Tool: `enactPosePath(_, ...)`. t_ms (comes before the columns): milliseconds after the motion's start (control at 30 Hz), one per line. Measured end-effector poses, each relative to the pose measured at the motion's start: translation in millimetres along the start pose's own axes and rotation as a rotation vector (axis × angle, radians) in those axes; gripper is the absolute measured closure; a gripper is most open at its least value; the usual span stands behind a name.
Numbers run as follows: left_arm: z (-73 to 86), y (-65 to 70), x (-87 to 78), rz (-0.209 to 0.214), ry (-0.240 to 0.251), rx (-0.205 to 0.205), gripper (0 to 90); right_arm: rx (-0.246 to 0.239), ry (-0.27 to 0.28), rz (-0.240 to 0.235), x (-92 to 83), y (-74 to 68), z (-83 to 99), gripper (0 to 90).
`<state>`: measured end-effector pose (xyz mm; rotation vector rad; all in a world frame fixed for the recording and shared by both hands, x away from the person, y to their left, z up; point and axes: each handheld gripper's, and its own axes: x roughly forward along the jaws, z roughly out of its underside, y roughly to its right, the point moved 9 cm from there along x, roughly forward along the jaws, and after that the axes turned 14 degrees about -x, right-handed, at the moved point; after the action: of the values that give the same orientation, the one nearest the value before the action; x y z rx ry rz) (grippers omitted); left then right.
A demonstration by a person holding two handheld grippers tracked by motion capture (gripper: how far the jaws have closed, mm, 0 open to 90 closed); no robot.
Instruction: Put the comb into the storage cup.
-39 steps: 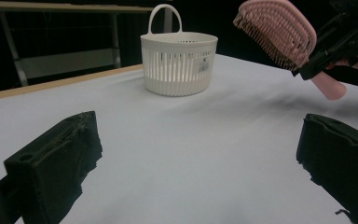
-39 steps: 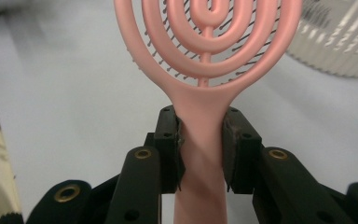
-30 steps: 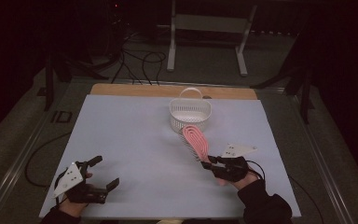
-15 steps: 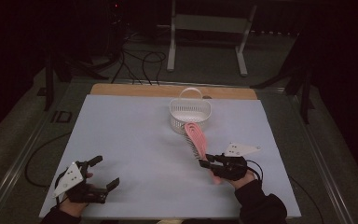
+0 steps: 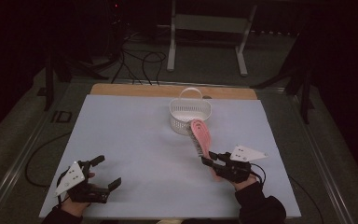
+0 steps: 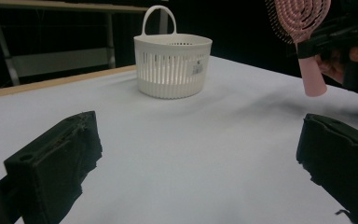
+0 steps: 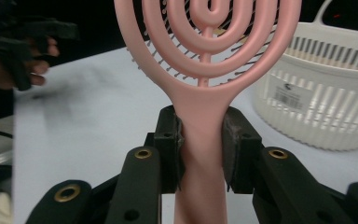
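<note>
**Pink brush held up near the white basket**

The pink hairbrush (image 5: 200, 136) is up in the air, not lying down. The right claw (image 5: 213, 161) has its two black jaws pressed on the brush's handle, one on each side, just below the round head. You can see that best in the right gripper view, where the handle (image 7: 204, 154) sits squeezed between the jaws. Holding it low on the handle leaves the whole head free, with its curly pink rings and thin bristles sticking out.

The head leans away from the person, toward the white basket (image 5: 190, 113). From above, the tip looks like it is right at the basket's near rim, but I cannot tell if it touches. My guess is the brush is held this way so it can go into the basket head first, though nobody has said what the job is.

The basket stands upright at the far middle of the tabletop (image 5: 135, 140), handle up. I can't see inside it.

The left claw (image 5: 103, 173) is well apart, down at the near left corner. Its jaws are spread wide with nothing between them. It seems to be just waiting, out of the way.
</note>
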<state>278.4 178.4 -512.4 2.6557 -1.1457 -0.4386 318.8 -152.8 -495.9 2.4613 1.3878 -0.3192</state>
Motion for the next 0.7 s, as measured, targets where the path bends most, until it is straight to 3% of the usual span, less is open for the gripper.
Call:
enactPosePath(167,-5.7,5.9,5.7,-0.001,-0.016,-0.013,0.0,-0.009,-0.037,0.042,2.3,0.5,8.8,70.8)
enactPosePath(500,-30.0,24.1,21.9,0.011,-0.056,0.008,0.0,-0.013,-0.031,0.064,2.0,1.9,8.0,70.8)
enactPosePath(700,-46.3,31.9,33.8,0.020,-0.076,-0.008,0.0,-0.023,-0.042,0.074,2.6,2.8,9.1,70.8)
